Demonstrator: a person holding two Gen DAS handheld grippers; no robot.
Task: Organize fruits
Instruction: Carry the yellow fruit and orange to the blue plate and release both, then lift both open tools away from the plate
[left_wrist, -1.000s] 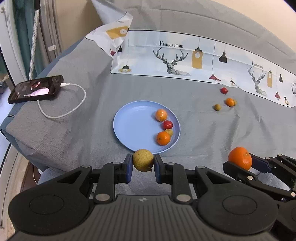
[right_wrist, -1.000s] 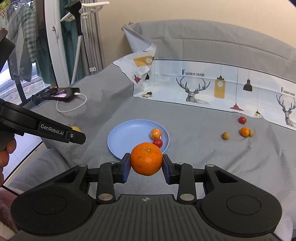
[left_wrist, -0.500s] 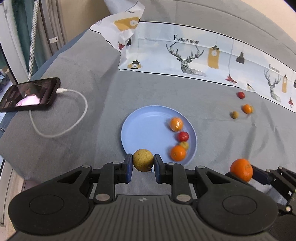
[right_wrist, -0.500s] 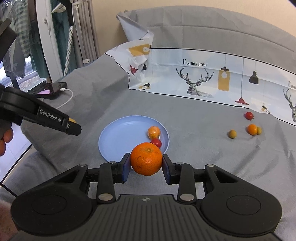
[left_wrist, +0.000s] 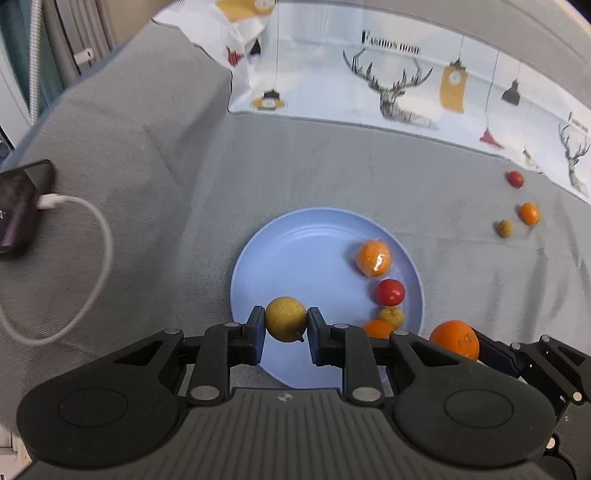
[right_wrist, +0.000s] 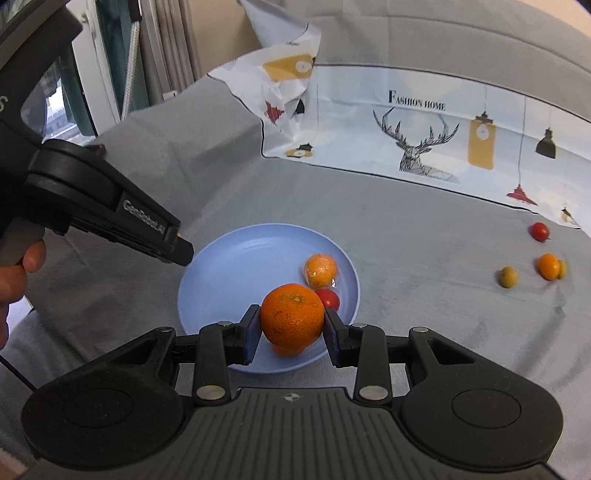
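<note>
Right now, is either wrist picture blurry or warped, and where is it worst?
Left wrist view: motion smear on the phone and cable at the left edge, held yellow-green fruit sharp. Right wrist view: sharper, loose fruits at right slightly soft. Both bend the printed cloth fisheye-style.

Phone (left_wrist: 22, 210) cut off at left edge, orange on plate (left_wrist: 378, 328) half hidden behind fingers (left_wrist: 317, 341).

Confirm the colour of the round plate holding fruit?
Light blue plate; clearest in the left wrist view.

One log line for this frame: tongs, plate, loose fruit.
left tongs: shut on yellow fruit | right tongs: shut on orange | plate: four fruits | cloth: loose fruits remain
</note>
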